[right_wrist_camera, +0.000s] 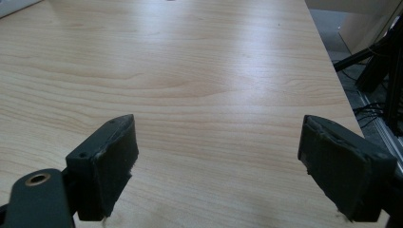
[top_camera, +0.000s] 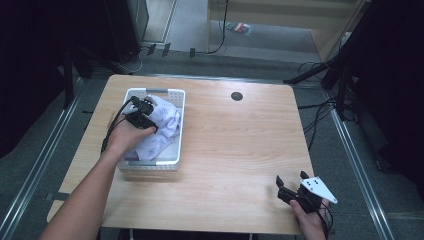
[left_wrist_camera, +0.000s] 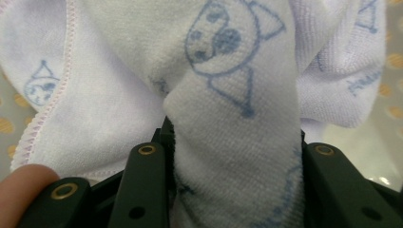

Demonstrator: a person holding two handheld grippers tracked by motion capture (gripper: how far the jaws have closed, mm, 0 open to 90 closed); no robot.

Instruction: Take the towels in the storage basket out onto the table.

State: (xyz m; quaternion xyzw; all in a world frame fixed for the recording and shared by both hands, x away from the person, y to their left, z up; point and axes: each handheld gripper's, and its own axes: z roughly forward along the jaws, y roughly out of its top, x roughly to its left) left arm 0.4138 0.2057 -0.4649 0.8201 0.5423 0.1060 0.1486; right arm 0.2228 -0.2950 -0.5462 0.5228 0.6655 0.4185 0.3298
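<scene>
Left claw (top_camera: 143, 111): my jaws pinch a fold of soft white terry cloth (left_wrist_camera: 228, 118), blue cartoon print, lying in the white perforated plastic basket (top_camera: 176, 127). Right claw (right_wrist_camera: 216, 166): jaws spread wide, padded, holding nothing, over the pale wood-grain bench (top_camera: 240, 145).

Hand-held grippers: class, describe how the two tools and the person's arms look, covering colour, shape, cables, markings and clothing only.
Both are black. The left hand-held gripper trails a black cable and has brass-coloured rivets on its arms. The right hand-held gripper carries a grey three-cornered plate with small dark holes; its two jaws end in blocky dark pads with worn, frayed edges. The forearms are bare, with no sleeves in view.
</scene>
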